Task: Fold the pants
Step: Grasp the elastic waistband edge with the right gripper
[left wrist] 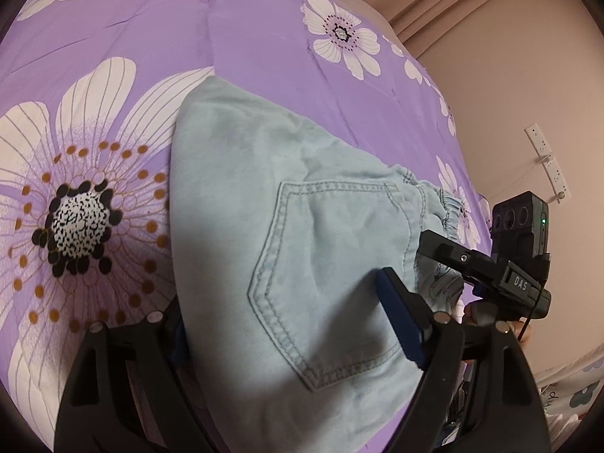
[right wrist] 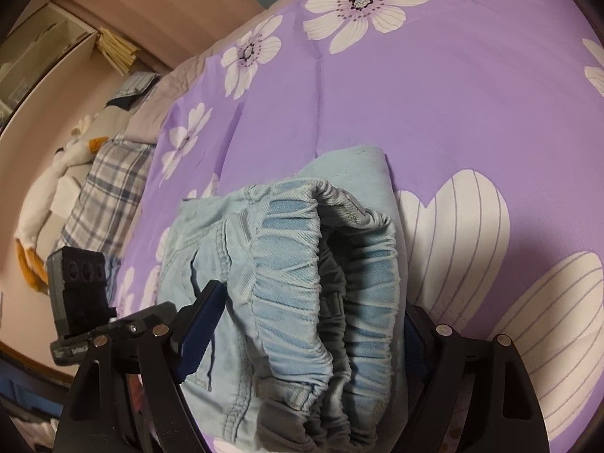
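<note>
Light blue denim pants (left wrist: 302, 234) lie folded on a purple floral bedspread (left wrist: 245, 45), back pocket up. My left gripper (left wrist: 290, 336) has the pants' folded edge between its wide-apart fingers; one blue pad (left wrist: 400, 324) shows on top of the cloth, the other is hidden under it. In the right wrist view the elastic waistband (right wrist: 328, 283) bunches between my right gripper's (right wrist: 305, 324) fingers, with a blue pad (right wrist: 200, 332) at the left. The right gripper also shows in the left wrist view (left wrist: 502, 268) at the waistband.
The bedspread (right wrist: 434, 94) spreads beyond the pants. A plaid pillow (right wrist: 109, 192) and a white goose plush (right wrist: 49, 185) lie at the bed's left. A pink wall with a power strip (left wrist: 547, 162) is at the right.
</note>
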Demonstrator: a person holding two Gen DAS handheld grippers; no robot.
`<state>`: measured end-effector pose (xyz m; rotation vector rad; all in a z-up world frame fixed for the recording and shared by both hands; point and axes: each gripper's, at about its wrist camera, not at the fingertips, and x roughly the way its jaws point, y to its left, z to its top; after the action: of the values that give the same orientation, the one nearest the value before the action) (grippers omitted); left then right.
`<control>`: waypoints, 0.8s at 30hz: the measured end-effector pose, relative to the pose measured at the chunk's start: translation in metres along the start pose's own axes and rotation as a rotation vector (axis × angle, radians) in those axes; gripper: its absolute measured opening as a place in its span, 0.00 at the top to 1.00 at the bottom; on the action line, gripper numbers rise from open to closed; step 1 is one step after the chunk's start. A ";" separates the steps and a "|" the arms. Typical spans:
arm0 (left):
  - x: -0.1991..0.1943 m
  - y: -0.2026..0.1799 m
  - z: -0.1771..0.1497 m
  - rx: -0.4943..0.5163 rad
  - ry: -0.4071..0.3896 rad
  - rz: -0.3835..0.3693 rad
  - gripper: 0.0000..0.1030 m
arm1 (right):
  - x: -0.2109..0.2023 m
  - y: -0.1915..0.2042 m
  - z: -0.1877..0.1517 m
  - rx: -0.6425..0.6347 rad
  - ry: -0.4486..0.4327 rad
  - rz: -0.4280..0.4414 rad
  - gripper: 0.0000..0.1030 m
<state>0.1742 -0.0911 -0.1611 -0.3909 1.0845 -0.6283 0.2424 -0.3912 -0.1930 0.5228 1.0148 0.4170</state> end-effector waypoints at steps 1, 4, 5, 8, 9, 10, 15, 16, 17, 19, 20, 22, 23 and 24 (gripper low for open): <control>-0.001 0.000 -0.002 -0.001 -0.001 0.000 0.19 | 0.000 0.000 0.000 0.000 -0.001 0.000 0.18; -0.001 0.000 -0.001 0.001 -0.002 0.001 0.19 | 0.000 0.001 0.001 0.000 -0.002 -0.002 0.18; 0.000 -0.001 0.000 0.001 -0.002 0.001 0.19 | 0.000 0.001 0.001 0.000 -0.002 -0.002 0.18; 0.001 -0.002 0.000 0.007 -0.005 0.006 0.19 | 0.000 0.001 0.002 -0.002 0.000 -0.003 0.18; 0.000 -0.003 -0.001 0.009 -0.006 0.009 0.19 | 0.000 0.001 0.002 -0.003 -0.001 -0.005 0.18; 0.001 -0.004 -0.001 0.012 -0.006 0.013 0.19 | 0.000 0.000 0.003 -0.003 -0.001 -0.006 0.18; 0.002 -0.008 -0.001 0.022 -0.005 0.031 0.19 | 0.005 0.007 0.004 -0.026 0.001 -0.043 0.18; 0.002 -0.008 -0.001 0.025 -0.004 0.035 0.19 | 0.005 0.009 0.004 -0.035 0.001 -0.052 0.18; 0.002 -0.009 -0.001 0.028 -0.002 0.040 0.20 | 0.006 0.010 0.003 -0.043 0.001 -0.059 0.18; 0.004 -0.013 -0.001 0.035 0.001 0.048 0.21 | 0.007 0.015 0.002 -0.064 -0.001 -0.084 0.21; 0.004 -0.013 -0.002 0.037 0.001 0.052 0.22 | 0.007 0.017 0.002 -0.074 -0.005 -0.096 0.22; 0.004 -0.015 -0.003 0.045 0.004 0.065 0.26 | 0.007 0.019 0.000 -0.086 -0.015 -0.119 0.27; 0.004 -0.015 -0.003 0.047 0.004 0.073 0.27 | 0.007 0.021 0.000 -0.089 -0.021 -0.132 0.29; 0.004 -0.015 -0.003 0.048 0.003 0.087 0.29 | 0.007 0.022 0.000 -0.094 -0.027 -0.144 0.32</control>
<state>0.1681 -0.1051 -0.1565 -0.2995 1.0818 -0.5768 0.2434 -0.3697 -0.1851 0.3677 0.9946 0.3267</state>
